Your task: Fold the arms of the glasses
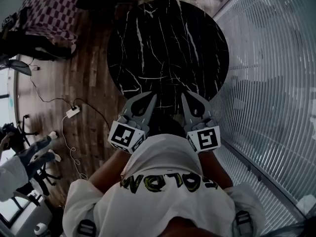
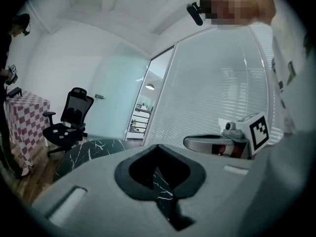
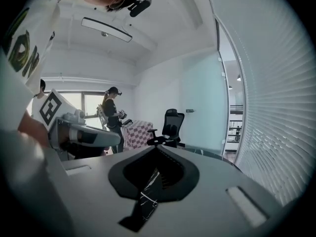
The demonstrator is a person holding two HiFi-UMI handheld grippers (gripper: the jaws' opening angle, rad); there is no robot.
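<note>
No glasses show in any view. A round black marble table lies in front of me, and its top looks bare. My left gripper and right gripper hover side by side over the table's near edge, pointing toward its middle. Both are shut with nothing between the jaws. In the left gripper view the left gripper has its tips met, and the right gripper is beside it. The right gripper view shows the right gripper closed too, with the left gripper at its left.
A glass wall with blinds runs along the right. Wooden floor surrounds the table, with a power strip and cables on it. A checkered-cloth table is far left, a black office chair behind, and a person stands beyond.
</note>
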